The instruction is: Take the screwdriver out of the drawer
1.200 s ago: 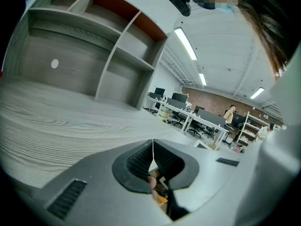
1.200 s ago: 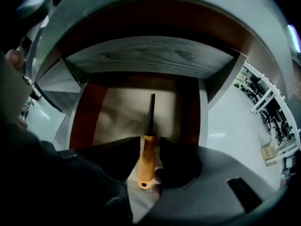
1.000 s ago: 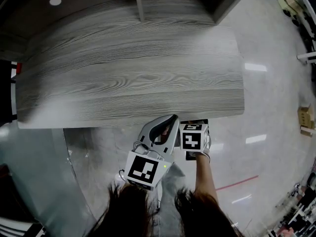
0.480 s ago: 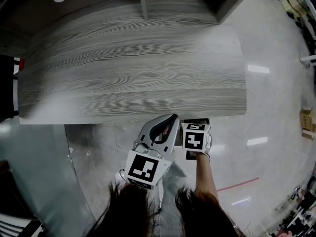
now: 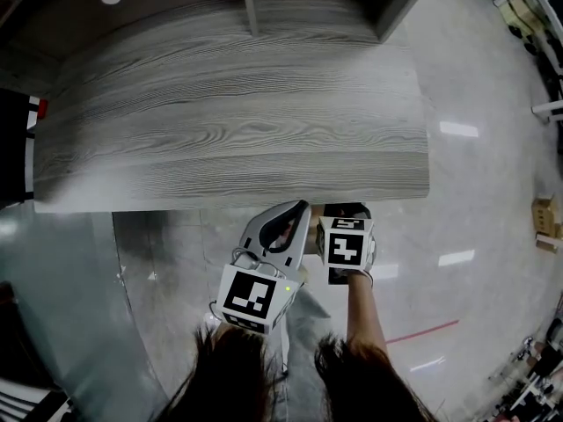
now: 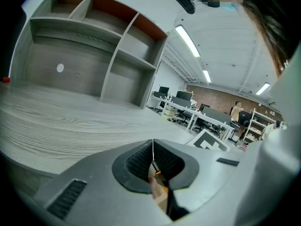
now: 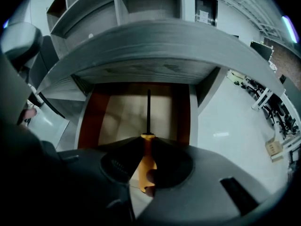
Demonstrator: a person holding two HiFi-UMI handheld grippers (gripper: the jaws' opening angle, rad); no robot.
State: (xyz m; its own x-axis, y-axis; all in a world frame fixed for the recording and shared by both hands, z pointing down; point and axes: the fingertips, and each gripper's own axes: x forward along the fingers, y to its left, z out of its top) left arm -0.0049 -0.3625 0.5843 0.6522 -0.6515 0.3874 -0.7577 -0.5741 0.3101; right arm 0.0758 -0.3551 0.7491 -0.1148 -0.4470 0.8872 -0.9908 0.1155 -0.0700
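The screwdriver [image 7: 147, 160] has an orange handle and a thin black shaft that points forward over the open drawer [image 7: 92, 121] under the desk. My right gripper [image 7: 146, 137] is shut on the handle, in front of the drawer's reddish side walls and pale floor. In the head view the right gripper [image 5: 347, 213] sits at the front edge of the grey wood desk top [image 5: 237, 121]. The left gripper [image 5: 297, 209] is beside it on the left. In the left gripper view the left gripper [image 6: 153, 144] is shut with nothing held, level with the desk top.
A grey shelf unit [image 6: 113, 46] stands on the back of the desk. Shiny pale floor [image 5: 466, 192] lies to the right. A glass-like panel [image 5: 53, 306] is at the left. Office desks and chairs [image 6: 188, 112] stand far behind.
Both grippers stay together at the desk's front edge; they and the view have shifted only slightly. No grip has changed.
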